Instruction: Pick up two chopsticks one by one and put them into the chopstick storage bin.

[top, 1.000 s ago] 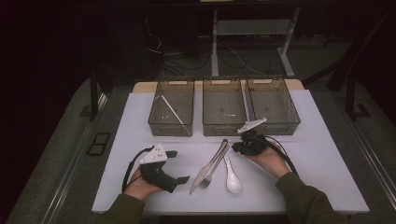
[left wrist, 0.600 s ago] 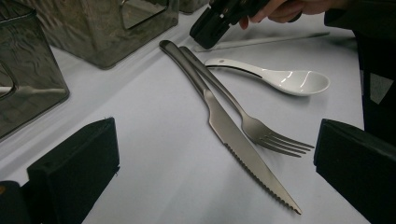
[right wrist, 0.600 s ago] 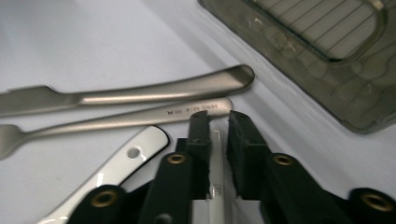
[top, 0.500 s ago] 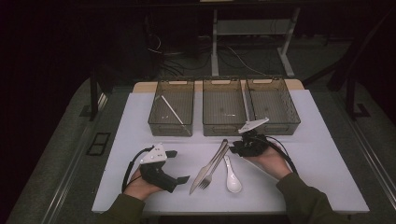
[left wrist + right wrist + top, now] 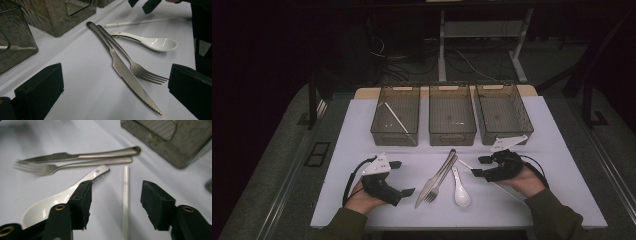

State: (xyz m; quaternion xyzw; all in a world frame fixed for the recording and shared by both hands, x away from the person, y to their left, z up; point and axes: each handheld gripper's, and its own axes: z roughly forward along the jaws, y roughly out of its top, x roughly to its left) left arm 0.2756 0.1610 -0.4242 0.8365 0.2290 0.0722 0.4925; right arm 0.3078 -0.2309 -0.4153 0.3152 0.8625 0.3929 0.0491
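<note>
Right claw [image 5: 116, 202]: I am opening its jaws, which have just been spreading, gripping nothing, with the white stick [image 5: 125, 202] lying flat on the table [image 5: 362, 135] between them. Left claw [image 5: 404, 177]: I am holding it wide and empty beside knife [image 5: 125, 70], fork [image 5: 135, 66] and spoon [image 5: 150, 43]. Stick is now released, so sorting into the bins [image 5: 452, 132] is waiting on a fresh grip.

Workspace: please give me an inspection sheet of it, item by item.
Surface: white table, no spills seen.
Job's things: knife, fork, spoon and white chopstick lie loose; three bins behind, another chopstick in the left one.
Clutter: nothing seen.
Grippers: left gripper open, empty; right gripper has just been opening, chopstick on the table between its jaws, untouched.
Cables: one trails from each gripper; more on the floor.
Surroundings: dark, desk legs behind.
</note>
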